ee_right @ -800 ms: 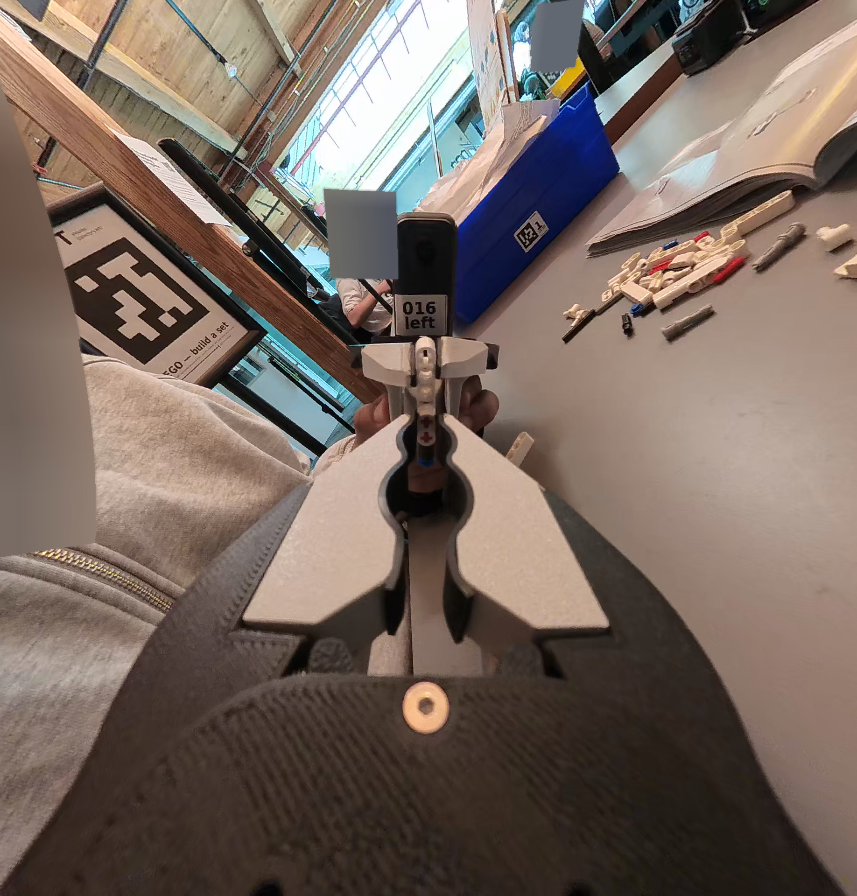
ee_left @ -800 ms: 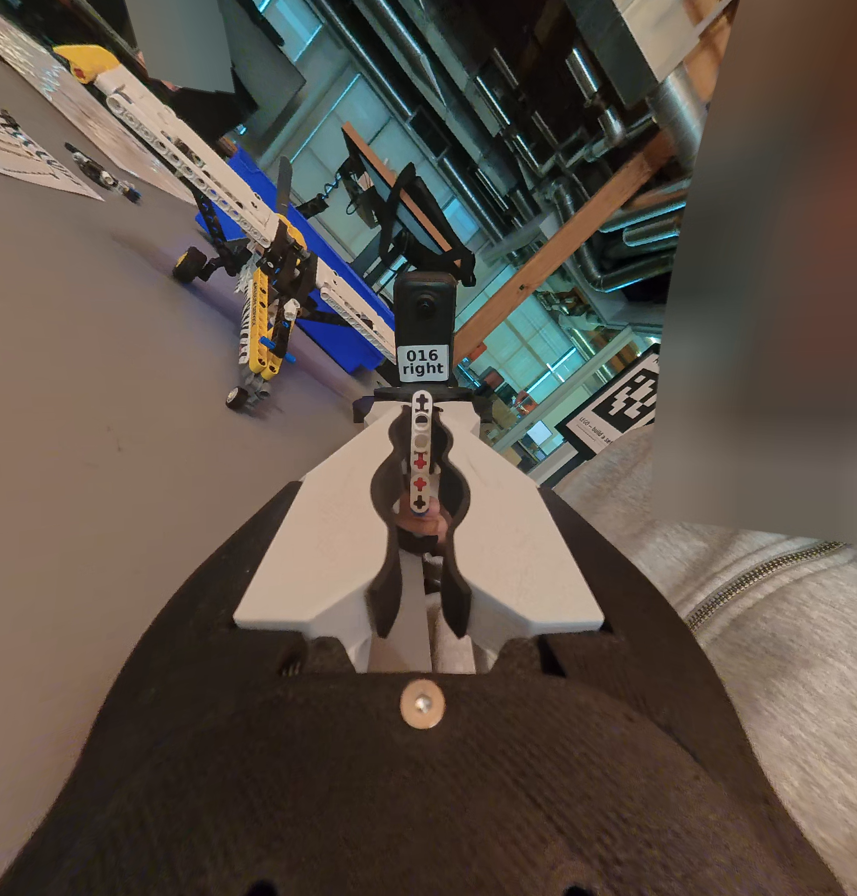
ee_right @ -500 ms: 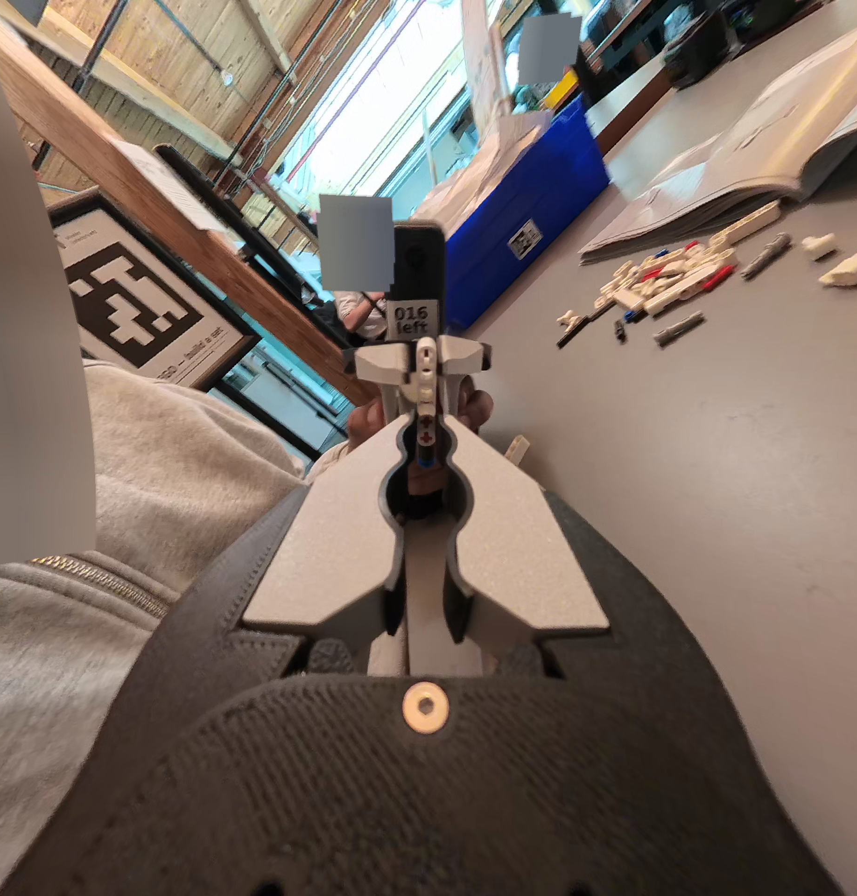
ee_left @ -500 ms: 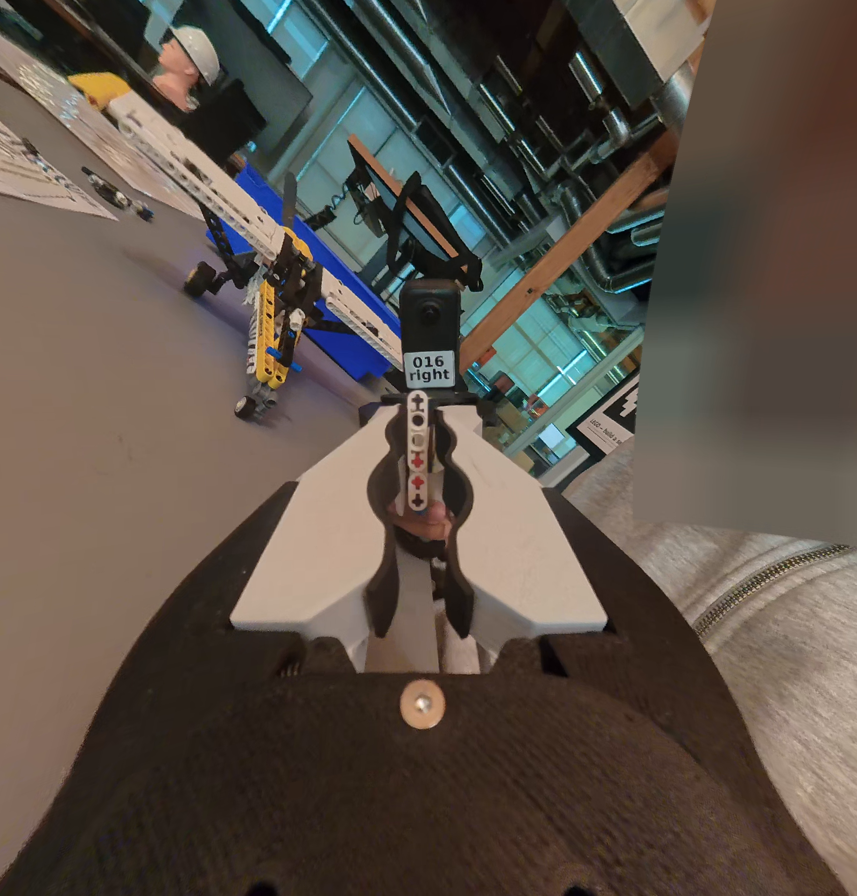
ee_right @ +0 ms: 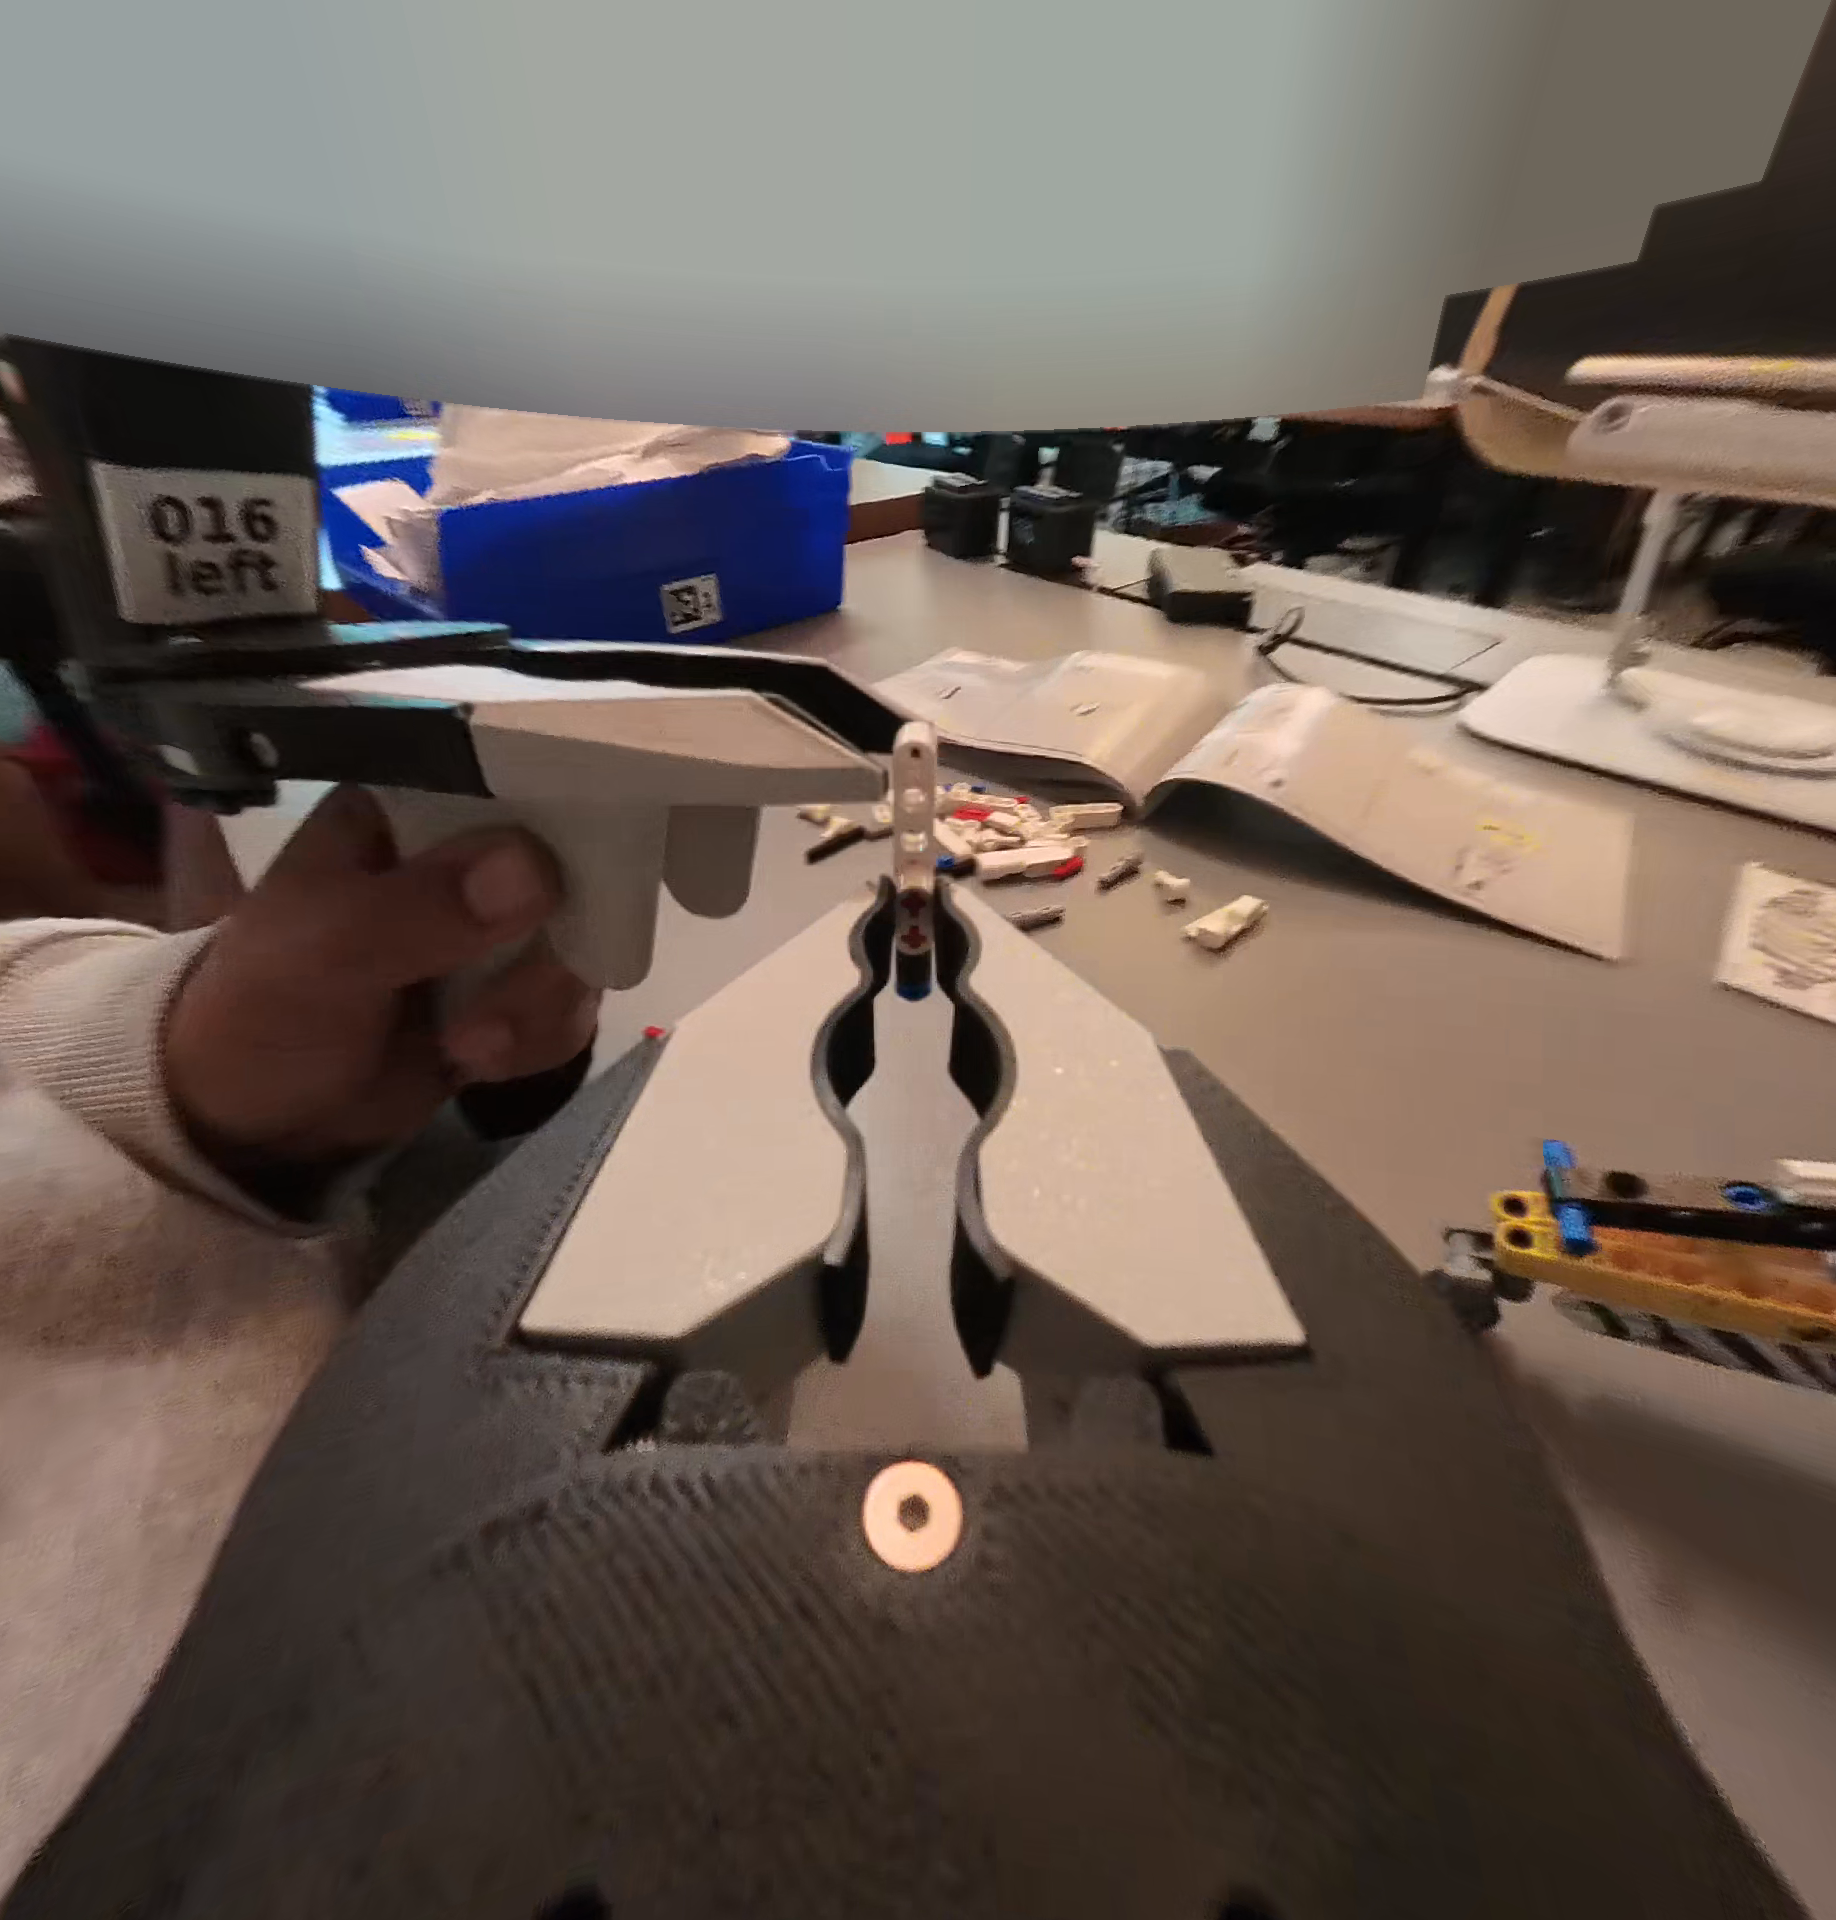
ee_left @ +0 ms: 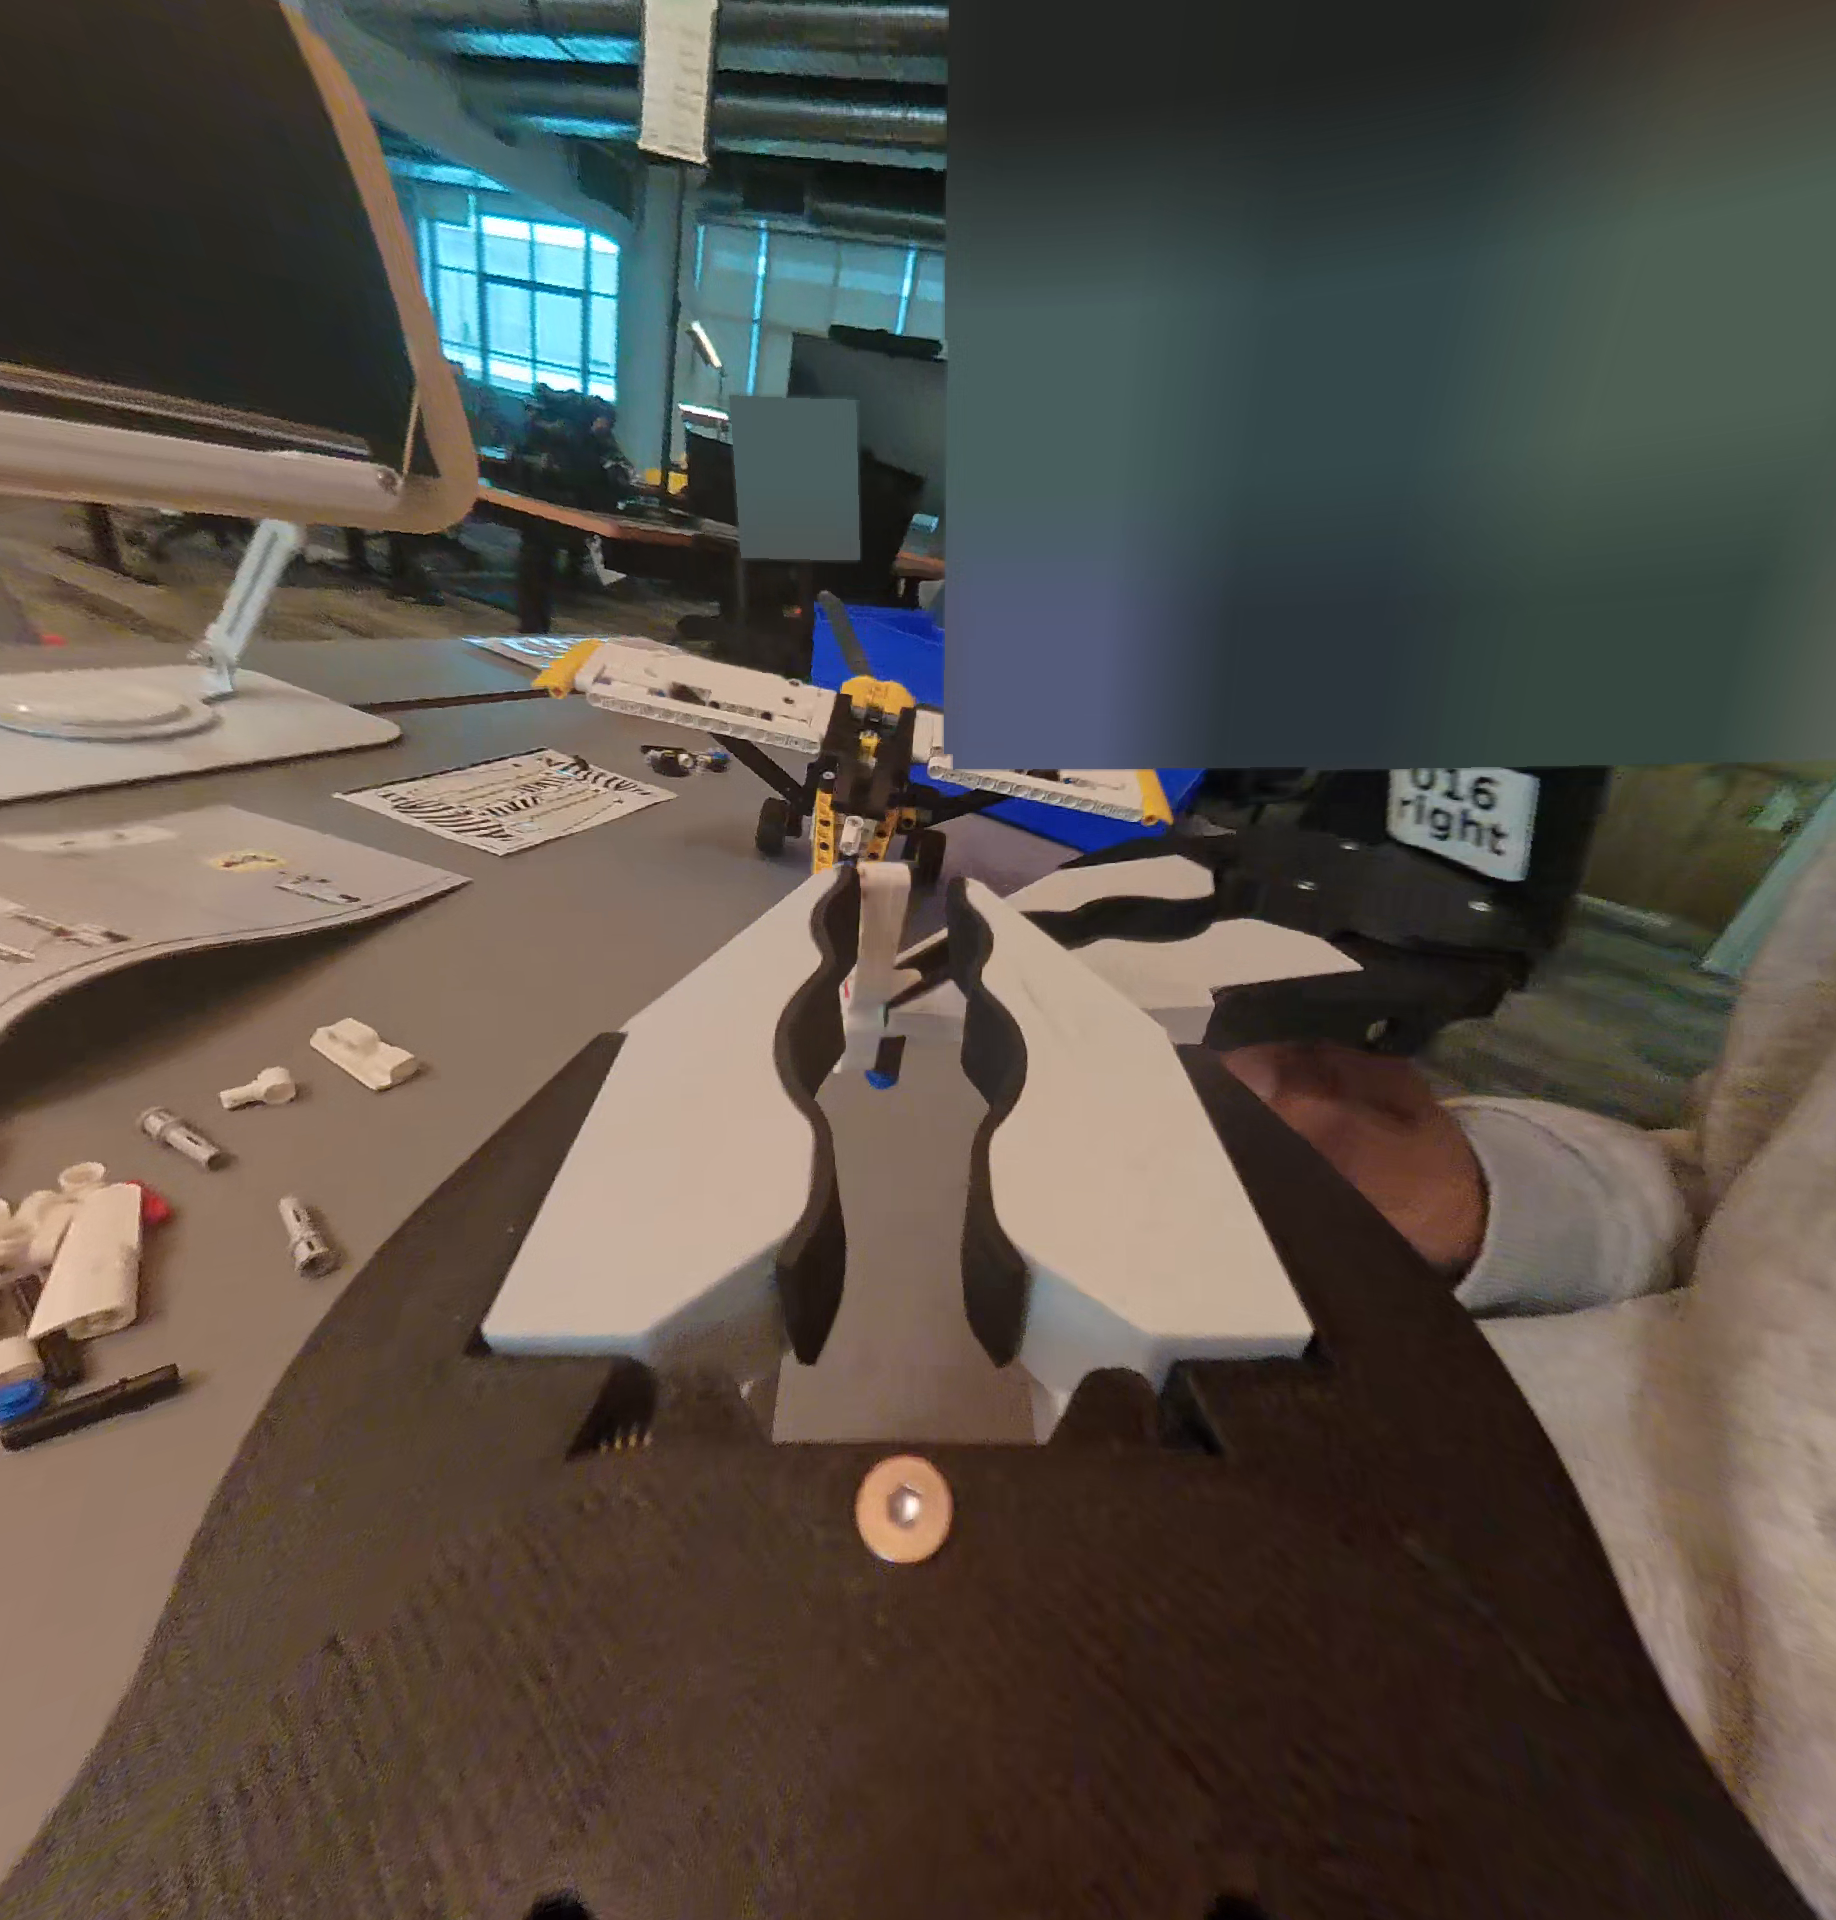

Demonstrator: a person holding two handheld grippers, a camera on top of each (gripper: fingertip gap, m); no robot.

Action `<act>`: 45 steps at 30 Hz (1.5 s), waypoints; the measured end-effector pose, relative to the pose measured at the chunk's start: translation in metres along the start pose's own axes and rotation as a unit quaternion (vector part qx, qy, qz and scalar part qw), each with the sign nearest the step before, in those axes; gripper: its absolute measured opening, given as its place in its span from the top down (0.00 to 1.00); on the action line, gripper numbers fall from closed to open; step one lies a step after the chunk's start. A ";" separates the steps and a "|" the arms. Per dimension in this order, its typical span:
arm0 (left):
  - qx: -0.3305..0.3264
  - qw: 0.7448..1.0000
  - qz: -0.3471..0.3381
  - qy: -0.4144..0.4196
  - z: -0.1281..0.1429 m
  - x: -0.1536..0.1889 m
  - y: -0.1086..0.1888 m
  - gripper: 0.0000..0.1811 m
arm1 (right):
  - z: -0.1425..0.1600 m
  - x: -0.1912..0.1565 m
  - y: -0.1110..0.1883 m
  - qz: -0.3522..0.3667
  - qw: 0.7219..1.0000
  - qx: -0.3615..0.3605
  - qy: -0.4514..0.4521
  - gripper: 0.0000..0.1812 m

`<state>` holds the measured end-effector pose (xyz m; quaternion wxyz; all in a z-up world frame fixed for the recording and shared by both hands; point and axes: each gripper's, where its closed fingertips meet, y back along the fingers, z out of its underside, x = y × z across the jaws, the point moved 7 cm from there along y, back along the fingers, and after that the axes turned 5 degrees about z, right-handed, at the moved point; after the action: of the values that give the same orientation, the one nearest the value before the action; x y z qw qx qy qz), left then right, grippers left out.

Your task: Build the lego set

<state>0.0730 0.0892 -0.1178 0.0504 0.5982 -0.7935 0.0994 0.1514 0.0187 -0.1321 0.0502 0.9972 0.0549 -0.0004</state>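
A: What has the beam?
B: The right gripper (ee_right: pixel 912 914). Its tips pinch the lower end of the white beam (ee_right: pixel 912 800), which stands upright with red cross marks and a blue pin at the bottom.
A: And the left gripper (ee_left: pixel 898 894)?
B: Its fingers are parted, with a clear gap. In its own view the beam (ee_left: pixel 872 966) sits in that gap near the left finger; I cannot tell whether it touches. From the right view, the left gripper's tip comes in from the left and reaches the beam's top.
A: The model?
B: The yellow and white plane (ee_left: pixel 862 748) stands far off on the grey table (ee_left: pixel 540 966), before a blue bin (ee_right: pixel 633 551).
A: Loose parts?
B: A pile (ee_left: pixel 52 1268) lies near left in the left view, just beside an open manual (ee_left: pixel 166 914). A sticker sheet (ee_left: pixel 509 800) lies farther off.
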 end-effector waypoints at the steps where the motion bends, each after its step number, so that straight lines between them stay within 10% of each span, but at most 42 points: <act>1: 0.001 1.000 -0.009 -0.005 0.000 0.000 0.000 0.93 | 0.000 -0.001 0.000 0.010 1.000 0.001 0.011 0.97; 45: 0.003 1.000 -0.012 0.010 0.002 -0.002 -0.002 0.96 | 0.001 -0.008 0.000 0.020 0.999 0.003 0.044 0.97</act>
<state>0.0750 0.0902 -0.1196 0.0578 0.6069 -0.7854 0.1072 0.1435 0.0178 -0.1326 0.0450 0.9973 0.0373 0.0448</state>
